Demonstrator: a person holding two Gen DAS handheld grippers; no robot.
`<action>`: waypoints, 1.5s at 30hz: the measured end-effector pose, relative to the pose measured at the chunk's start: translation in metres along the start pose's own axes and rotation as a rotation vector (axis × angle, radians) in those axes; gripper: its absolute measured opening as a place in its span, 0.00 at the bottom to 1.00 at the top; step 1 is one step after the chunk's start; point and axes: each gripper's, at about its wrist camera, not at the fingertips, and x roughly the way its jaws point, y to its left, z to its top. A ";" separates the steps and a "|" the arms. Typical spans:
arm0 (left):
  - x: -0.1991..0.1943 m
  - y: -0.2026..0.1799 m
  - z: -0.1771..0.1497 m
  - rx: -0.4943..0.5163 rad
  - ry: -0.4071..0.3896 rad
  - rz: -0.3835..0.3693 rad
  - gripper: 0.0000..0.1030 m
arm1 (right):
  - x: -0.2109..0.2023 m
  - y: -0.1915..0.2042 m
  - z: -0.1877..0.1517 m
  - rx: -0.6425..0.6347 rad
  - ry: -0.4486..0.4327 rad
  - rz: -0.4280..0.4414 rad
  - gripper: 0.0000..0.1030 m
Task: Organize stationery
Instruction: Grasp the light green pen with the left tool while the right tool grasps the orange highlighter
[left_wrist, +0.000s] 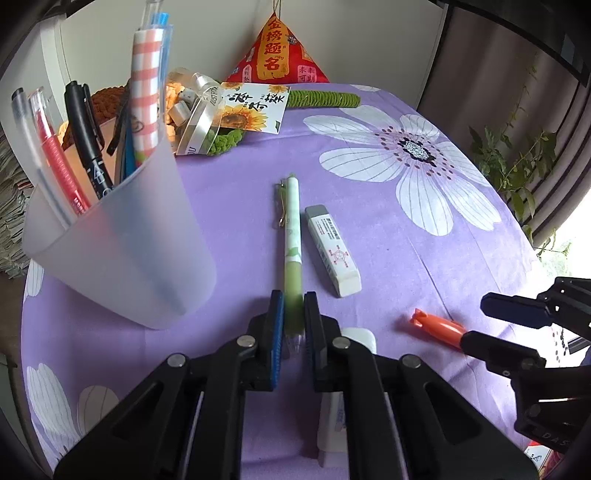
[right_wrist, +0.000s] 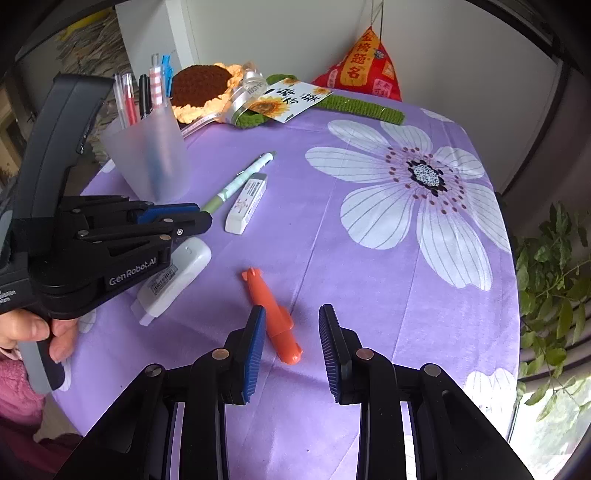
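Left gripper (left_wrist: 293, 314) fingers narrow, pressed on the green lower end of the green-and-white pen (left_wrist: 293, 236); the pen runs straight out ahead from between them, flat on the purple flowered counter (left_wrist: 369, 229). A white eraser (left_wrist: 332, 254) lies just right of the pen, roughly parallel, apart from it. A white correction-tape case (right_wrist: 173, 277) sits under the left gripper. Right gripper (right_wrist: 291, 332) fingers wide, holding nothing; the orange pen (right_wrist: 271, 315) lies on the counter between them, slanted, close against the left finger, its far end reaching past the tips. Further out on the left, a frosted cup (left_wrist: 122, 254) stands upright holding several pens. At the far edge, a crocheted sunflower (right_wrist: 207, 88) and a red pyramid charm (left_wrist: 277, 51).
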 end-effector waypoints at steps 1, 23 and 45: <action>-0.002 0.000 -0.002 0.001 -0.004 0.000 0.08 | 0.003 0.001 0.000 -0.008 0.007 0.003 0.28; -0.063 0.026 -0.087 0.008 0.028 -0.014 0.09 | 0.005 0.009 -0.013 -0.053 0.025 0.010 0.17; -0.027 0.021 -0.032 0.030 -0.003 0.044 0.38 | 0.003 0.022 -0.014 -0.121 0.082 0.006 0.28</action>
